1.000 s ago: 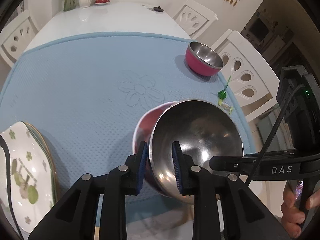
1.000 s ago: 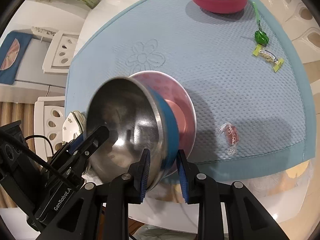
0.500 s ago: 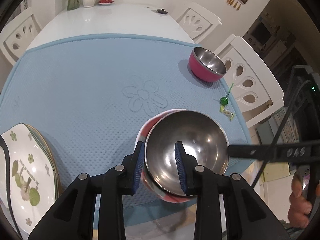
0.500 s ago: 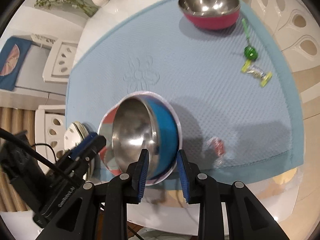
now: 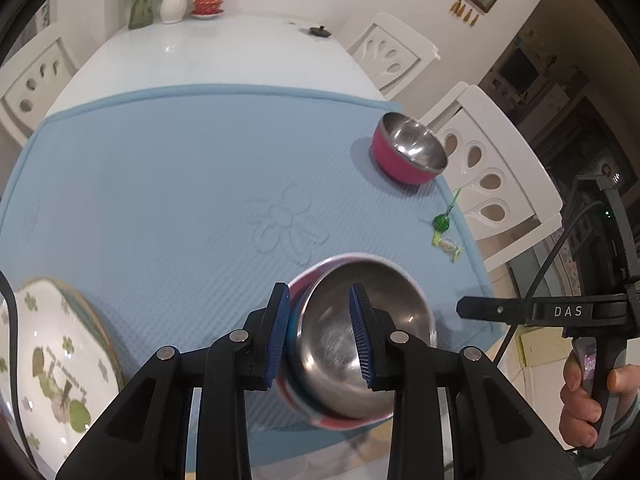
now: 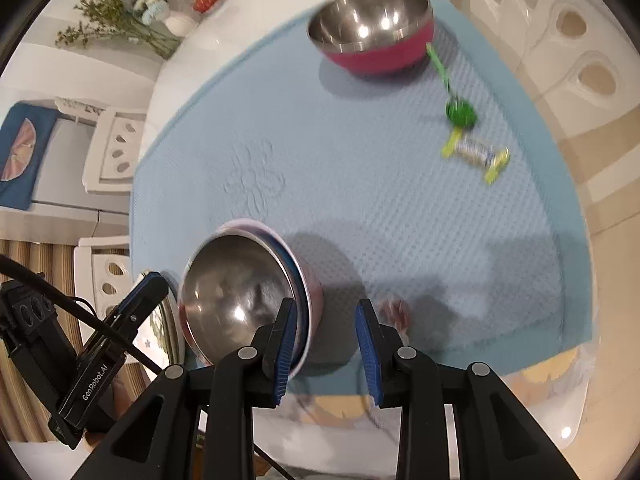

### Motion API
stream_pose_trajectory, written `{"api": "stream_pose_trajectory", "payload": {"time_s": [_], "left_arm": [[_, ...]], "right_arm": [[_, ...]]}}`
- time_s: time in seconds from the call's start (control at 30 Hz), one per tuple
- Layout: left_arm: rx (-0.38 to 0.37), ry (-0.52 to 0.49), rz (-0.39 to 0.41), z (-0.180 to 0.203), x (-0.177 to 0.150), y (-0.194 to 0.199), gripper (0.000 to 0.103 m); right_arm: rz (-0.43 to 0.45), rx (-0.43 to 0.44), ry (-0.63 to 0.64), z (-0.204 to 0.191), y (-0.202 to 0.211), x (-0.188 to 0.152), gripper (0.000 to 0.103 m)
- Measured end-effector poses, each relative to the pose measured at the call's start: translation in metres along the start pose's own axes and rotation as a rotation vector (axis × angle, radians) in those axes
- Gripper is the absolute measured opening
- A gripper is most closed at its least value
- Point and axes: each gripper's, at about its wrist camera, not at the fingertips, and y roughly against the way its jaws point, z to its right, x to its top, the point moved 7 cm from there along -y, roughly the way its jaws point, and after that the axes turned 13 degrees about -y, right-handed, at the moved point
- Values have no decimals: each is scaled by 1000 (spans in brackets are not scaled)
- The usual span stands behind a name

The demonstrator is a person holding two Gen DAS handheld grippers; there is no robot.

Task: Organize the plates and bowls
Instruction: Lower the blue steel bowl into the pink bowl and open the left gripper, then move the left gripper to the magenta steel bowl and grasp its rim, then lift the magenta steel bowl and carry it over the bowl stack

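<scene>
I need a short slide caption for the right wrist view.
Right gripper open beside nested steel bowls on blue mat; pink-sided steel bowl stands apart.

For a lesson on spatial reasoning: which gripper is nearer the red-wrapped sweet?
Right. The right gripper hangs just beside the red-wrapped sweet; the left gripper is on the far side of the stacked bowls.

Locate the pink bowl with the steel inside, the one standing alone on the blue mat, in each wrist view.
Left wrist view: the pink bowl stands upper right, near the mat's far right edge.
Right wrist view: the pink bowl is at top centre, partly blurred.
Shared landmark: the green lollipop lies just on the near side of it in both.
</scene>
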Motion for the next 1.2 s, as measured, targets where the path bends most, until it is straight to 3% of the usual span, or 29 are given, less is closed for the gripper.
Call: {"api": "stream_pose_trajectory", "payload": {"time_s": [0.2,0.27,0.33,0.43,0.53,0.87,1.13,1.2], "left_arm": [[-23,-66,45,17,48,0,28],[-63,-56,62,20,73,-2,31],[-136,-30,80,24,101,-6,33],[-189,-42,82,31,137,-17,35],[-177,-91,46,39,162,-40,35],[-174,-61,-125,38,198,-161,35],[-161,-38,-200,31,197,-214,32],[-174,-38,-211,32,195,-221,25]], "right_arm": [[145,35,27,-7,39,29,29],[187,41,22,-7,52,45,35],[227,27,4,-7,62,61,50],[303,34,-27,-4,79,88,51],[348,30,-68,2,84,117,51],[334,-24,-149,22,42,190,51],[262,-52,-164,32,1,214,47],[252,-69,-164,34,-5,216,46]]}}
